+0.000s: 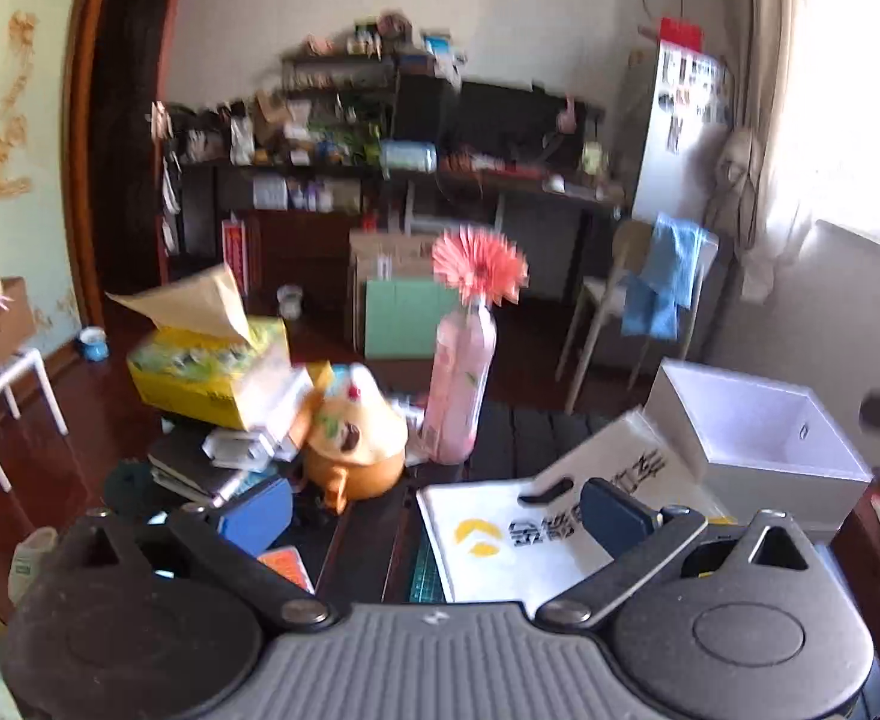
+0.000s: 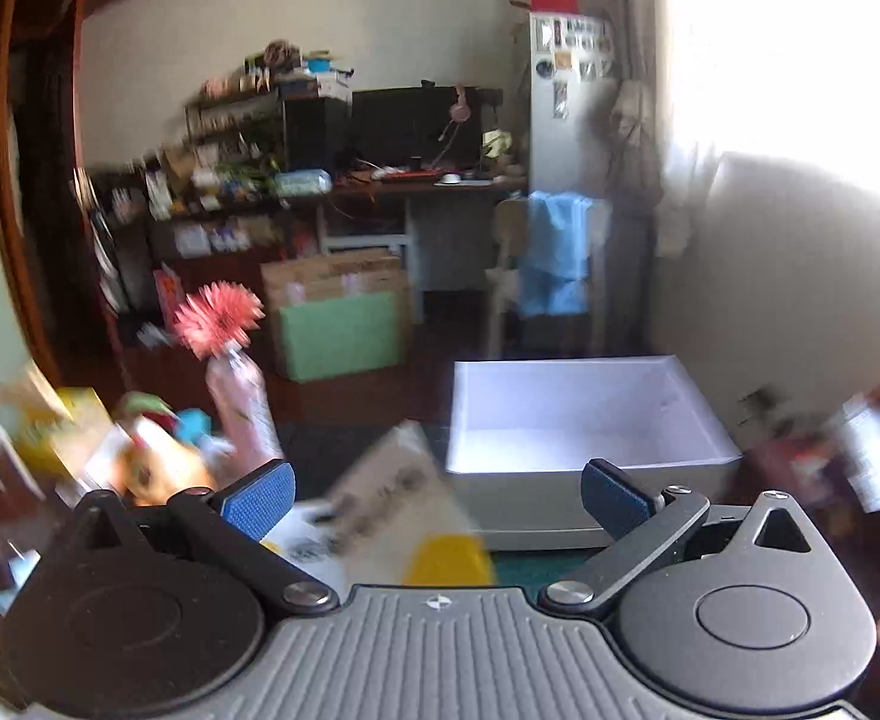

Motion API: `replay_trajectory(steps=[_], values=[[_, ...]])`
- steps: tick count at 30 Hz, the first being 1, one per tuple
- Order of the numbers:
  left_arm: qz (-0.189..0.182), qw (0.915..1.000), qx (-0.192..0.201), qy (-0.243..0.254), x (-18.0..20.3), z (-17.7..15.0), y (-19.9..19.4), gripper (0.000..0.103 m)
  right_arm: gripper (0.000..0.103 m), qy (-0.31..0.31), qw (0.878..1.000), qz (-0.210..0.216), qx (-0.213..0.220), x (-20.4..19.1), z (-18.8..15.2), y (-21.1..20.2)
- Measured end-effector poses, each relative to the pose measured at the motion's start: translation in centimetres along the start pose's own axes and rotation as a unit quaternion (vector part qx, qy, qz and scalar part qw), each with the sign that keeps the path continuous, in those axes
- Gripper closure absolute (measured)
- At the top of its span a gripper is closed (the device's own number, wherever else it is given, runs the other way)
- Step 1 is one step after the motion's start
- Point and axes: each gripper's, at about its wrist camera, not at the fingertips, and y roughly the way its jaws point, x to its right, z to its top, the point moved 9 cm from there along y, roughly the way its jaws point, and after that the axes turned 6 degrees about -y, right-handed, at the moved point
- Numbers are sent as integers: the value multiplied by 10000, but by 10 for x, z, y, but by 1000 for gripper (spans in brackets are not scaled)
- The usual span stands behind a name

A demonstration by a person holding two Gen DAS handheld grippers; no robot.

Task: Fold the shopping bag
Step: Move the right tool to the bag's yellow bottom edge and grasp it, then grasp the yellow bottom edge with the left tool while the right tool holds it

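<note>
A white shopping bag [image 1: 518, 534] with a yellow logo and dark lettering lies flat on the dark table, its far part bent upward near a handle cut-out. My left gripper [image 1: 437, 516] hovers over it, open, blue pads wide apart and holding nothing. In the right wrist view the same bag [image 2: 380, 510] is blurred, with a yellow patch at its near edge. My right gripper [image 2: 437, 495] is open above it, with nothing between its fingers.
A white open box [image 2: 584, 420] stands behind the bag on the right. A pink bottle holding a red paper flower [image 1: 461, 384], an orange pot [image 1: 353, 450], a yellow tissue box [image 1: 200, 372] and notebooks crowd the left. A chair draped in blue cloth [image 1: 659, 282] stands beyond.
</note>
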Motion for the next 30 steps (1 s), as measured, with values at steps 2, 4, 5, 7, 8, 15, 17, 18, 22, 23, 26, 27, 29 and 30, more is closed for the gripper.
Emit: replay_trajectory(steps=[2, 4, 5, 7, 8, 15, 17, 18, 22, 23, 26, 27, 29, 30], values=[[-144, 9998, -105, 50, 1, -2, 20, 0, 0, 22, 9998, 111, -139, 3, -6, 17], [-289, 9993, -211, 101, 2, -4, 41, 0, 0, 44, 9994, 223, -277, 6, -12, 33], [-361, 9989, -263, 126, 2, -5, 51, 1, 0, 55, 9990, 278, -346, 7, -15, 41], [-426, 9977, -398, 336, -3, -25, 69, 2, 2, 78, 9980, 390, -485, 10, -20, 58], [-449, 9970, -445, 452, -4, -30, 78, 3, 6, 89, 9974, 445, -554, 11, -23, 66], [-854, 9914, -914, 378, -9, -53, 111, 7, 20, 166, 9910, 833, -1036, 21, -43, 122], [-930, 9903, -1005, 247, -11, -59, 114, 7, 27, 188, 9884, 943, -1173, 24, -49, 138], [-934, 9901, -1035, 156, -14, -60, 116, 7, 33, 199, 9870, 998, -1242, 25, -52, 146], [-949, 9886, -1152, -211, -24, -66, 121, 7, 56, 243, 9806, 1218, -1515, 31, -63, 177], [-952, 9880, -1181, -302, -26, -68, 122, 7, 67, 345, 9781, 1314, -1577, 29, -69, 177], [-962, 9856, -1268, -576, -33, -72, 126, 8, 84, 694, 9692, 1610, -1728, 24, -84, 177], [-965, 9846, -1296, -668, -36, -74, 128, 8, 87, 833, 9658, 1720, -1750, 22, -85, 177], [-971, 9824, -1353, -850, -40, -77, 130, 8, 89, 1087, 9584, 1959, -1767, 18, -86, 176], [-974, 9811, -1381, -941, -43, -78, 132, 8, 89, 1102, 9582, 1982, -1745, 16, -86, 176]])
